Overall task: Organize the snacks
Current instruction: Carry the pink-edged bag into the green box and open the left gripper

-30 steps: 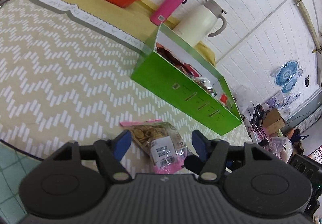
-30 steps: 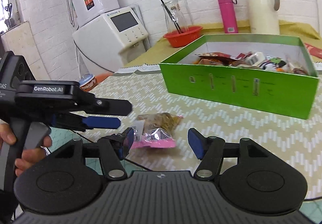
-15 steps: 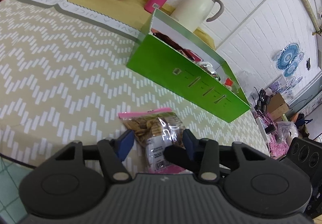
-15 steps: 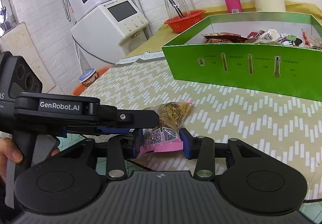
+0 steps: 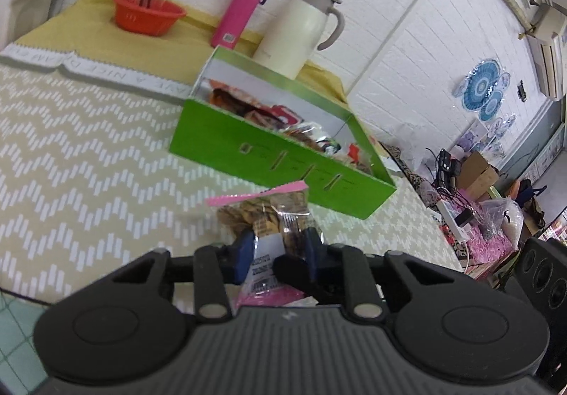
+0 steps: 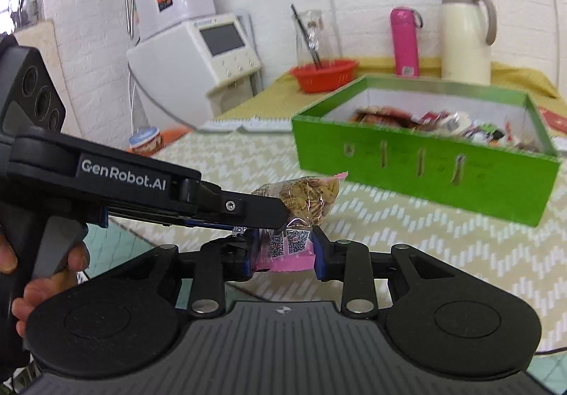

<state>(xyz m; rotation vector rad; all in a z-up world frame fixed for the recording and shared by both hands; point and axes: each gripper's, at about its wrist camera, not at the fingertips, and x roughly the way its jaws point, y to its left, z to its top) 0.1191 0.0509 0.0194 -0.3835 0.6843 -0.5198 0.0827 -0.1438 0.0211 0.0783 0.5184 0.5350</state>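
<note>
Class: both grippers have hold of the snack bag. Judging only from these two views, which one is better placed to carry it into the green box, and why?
Probably the right gripper. It clamps the snack bag at its pink end, and the green box lies open ahead of it. The left gripper also pinches the bag, but its arm crosses in from the side.

Glossy clear plastic snack bag (image 5: 273, 214), matt cardboard box (image 6: 425, 168), woven cloth tablecloth (image 5: 81, 154)

Bright, even daylight — motion blur, fisheye-bent edges.
</note>
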